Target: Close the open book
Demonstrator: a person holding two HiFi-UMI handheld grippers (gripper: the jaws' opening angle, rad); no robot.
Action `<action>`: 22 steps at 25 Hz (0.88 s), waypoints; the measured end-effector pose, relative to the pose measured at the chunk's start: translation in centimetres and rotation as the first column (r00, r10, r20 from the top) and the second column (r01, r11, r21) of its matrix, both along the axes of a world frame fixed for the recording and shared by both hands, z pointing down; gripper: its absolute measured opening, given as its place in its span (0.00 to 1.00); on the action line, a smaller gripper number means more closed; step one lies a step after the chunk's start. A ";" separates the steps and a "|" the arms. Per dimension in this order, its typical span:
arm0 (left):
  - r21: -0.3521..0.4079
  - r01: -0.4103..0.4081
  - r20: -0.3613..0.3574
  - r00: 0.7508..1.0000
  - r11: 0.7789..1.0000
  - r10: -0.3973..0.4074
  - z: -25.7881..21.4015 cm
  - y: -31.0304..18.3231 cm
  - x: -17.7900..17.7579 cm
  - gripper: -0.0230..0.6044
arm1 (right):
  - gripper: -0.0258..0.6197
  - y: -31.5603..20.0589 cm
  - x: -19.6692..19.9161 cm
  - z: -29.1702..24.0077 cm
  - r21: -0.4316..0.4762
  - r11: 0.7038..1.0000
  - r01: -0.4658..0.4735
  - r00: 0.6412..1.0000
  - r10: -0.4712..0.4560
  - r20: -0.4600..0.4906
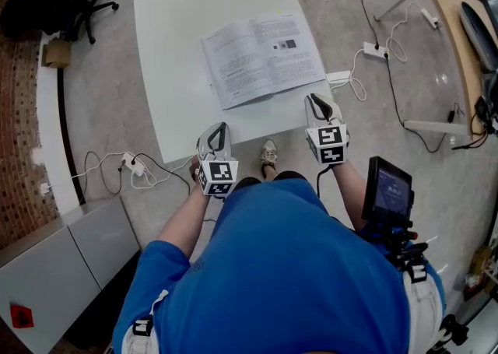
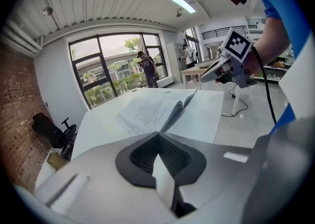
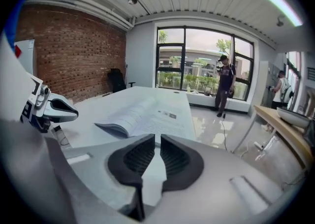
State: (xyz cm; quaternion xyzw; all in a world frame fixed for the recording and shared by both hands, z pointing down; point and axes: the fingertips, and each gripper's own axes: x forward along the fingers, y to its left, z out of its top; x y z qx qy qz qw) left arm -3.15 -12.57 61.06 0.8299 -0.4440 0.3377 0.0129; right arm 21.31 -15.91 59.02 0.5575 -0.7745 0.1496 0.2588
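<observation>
Pale floor ran all round the white desk (image 1: 175,72), which carried only the open book (image 1: 261,57), lying flat toward its near right corner. Both tongs hung by the desk's near edge, not touching the book. The left tongs (image 1: 220,131) were pressed together and the right tongs (image 1: 313,102) barely spread, both empty. I judged a careless push could slide the book off that corner or crease a page. Nothing blocked my reach, though cables (image 1: 128,166) trailed near my foot.

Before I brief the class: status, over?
Left gripper jaws shut, right gripper jaws slightly apart, both empty. White book lies open on white table. Path clear.
</observation>
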 end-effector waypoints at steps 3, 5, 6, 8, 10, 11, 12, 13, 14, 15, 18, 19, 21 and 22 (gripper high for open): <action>0.034 0.005 -0.038 0.999 0.999 -0.004 -1.7 2.2 -0.3 0.04 | 0.09 2.8 -3.1 -3.0 0.080 0.995 0.058 0.998 -0.055 -0.029; 0.053 0.010 -0.064 0.998 0.999 -0.007 -2.7 3.8 -0.5 0.04 | 0.09 5.1 -5.1 -4.6 0.120 0.988 0.094 0.995 -0.089 -0.041; 0.063 0.013 -0.078 0.997 0.998 -0.008 -3.4 4.7 -0.6 0.04 | 0.08 6.3 -5.9 -5.4 0.137 0.985 0.106 0.994 -0.102 -0.043; 0.083 0.015 -0.111 0.994 0.996 -0.006 -5.0 6.7 -0.8 0.04 | 0.07 8.8 -7.5 -6.9 0.165 0.979 0.122 0.992 -0.117 -0.039; 0.102 0.014 -0.145 0.989 0.995 0.001 -6.8 8.5 -1.2 0.04 | 0.06 11.2 -9.1 -8.3 0.191 0.973 0.129 0.992 -0.125 -0.033; 0.114 0.012 -0.160 0.987 0.993 0.006 -7.6 9.4 -1.5 0.04 | 0.05 12.3 -9.8 -9.0 0.205 0.970 0.129 0.992 -0.125 -0.030; 0.128 0.011 -0.174 0.985 0.992 0.012 -8.3 10.3 -1.6 0.04 | 0.05 13.3 -10.4 -9.6 0.216 0.968 0.126 0.992 -0.123 -0.027; 0.144 0.011 -0.190 0.982 0.989 0.017 -9.0 11.2 -1.8 0.04 | 0.04 14.4 -10.9 -10.1 0.226 0.966 0.124 0.992 -0.122 -0.024; 0.161 0.012 -0.207 0.978 0.987 0.022 -9.7 12.2 -2.0 0.04 | 0.04 15.6 -11.4 -10.6 0.235 0.964 0.122 0.992 -0.121 -0.021; 0.175 0.015 -0.224 0.974 0.984 0.025 -10.4 13.2 -2.2 0.04 | 0.04 16.7 -11.8 -11.1 0.243 0.962 0.122 0.992 -0.121 -0.019; 0.193 0.024 -0.269 0.963 0.981 0.029 -12.3 15.9 -2.5 0.04 | 0.04 19.7 -12.7 -12.6 0.267 0.956 0.120 0.993 -0.121 -0.012; 0.195 0.026 -0.281 0.959 0.980 0.031 -12.8 16.6 -2.5 0.04 | 0.04 20.5 -12.8 -13.0 0.272 0.955 0.116 0.993 -0.119 -0.009; 0.202 0.026 -0.297 0.954 0.979 0.036 -13.6 17.9 -2.3 0.04 | 0.04 21.7 -12.8 -13.8 0.280 0.954 0.110 0.993 -0.114 -0.001; 0.206 0.026 -0.301 0.953 0.978 0.038 -13.9 18.3 -2.2 0.04 | 0.04 22.1 -12.8 -14.1 0.285 0.952 0.110 0.993 -0.115 0.002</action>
